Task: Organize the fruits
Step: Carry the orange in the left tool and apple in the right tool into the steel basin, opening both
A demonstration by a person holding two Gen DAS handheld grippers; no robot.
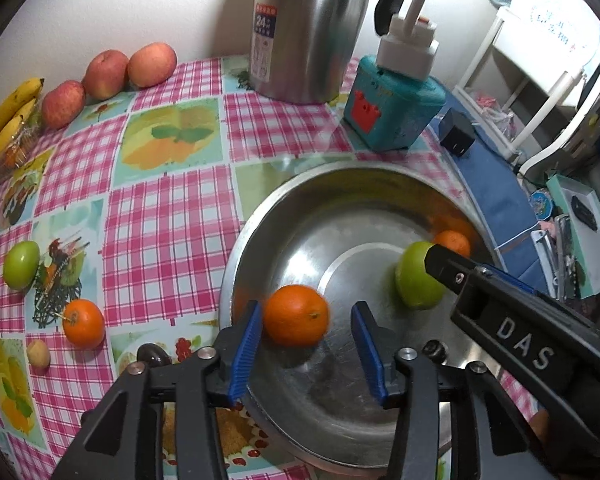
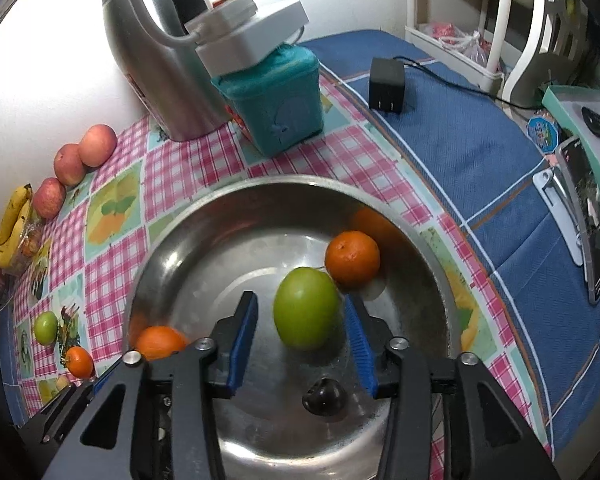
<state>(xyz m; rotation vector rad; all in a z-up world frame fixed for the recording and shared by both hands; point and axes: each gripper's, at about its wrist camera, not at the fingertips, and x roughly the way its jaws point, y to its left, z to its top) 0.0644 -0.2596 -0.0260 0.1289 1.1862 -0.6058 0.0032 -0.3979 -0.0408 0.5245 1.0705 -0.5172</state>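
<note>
Sitting loose in the steel basin [image 1: 260, 236]: an orange [image 1: 296, 315] between the spread-open, empty left gripper [image 1: 305, 354], a green apple [image 2: 306, 308] between the equally open, empty right gripper [image 2: 302, 344], beside a second orange [image 2: 352, 258].

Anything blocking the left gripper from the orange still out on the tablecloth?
Nothing visible. The left gripper sits open over the bowl, with an orange between its fingers. The loose orange lies left of the bowl on open cloth, only the rim between.
</note>
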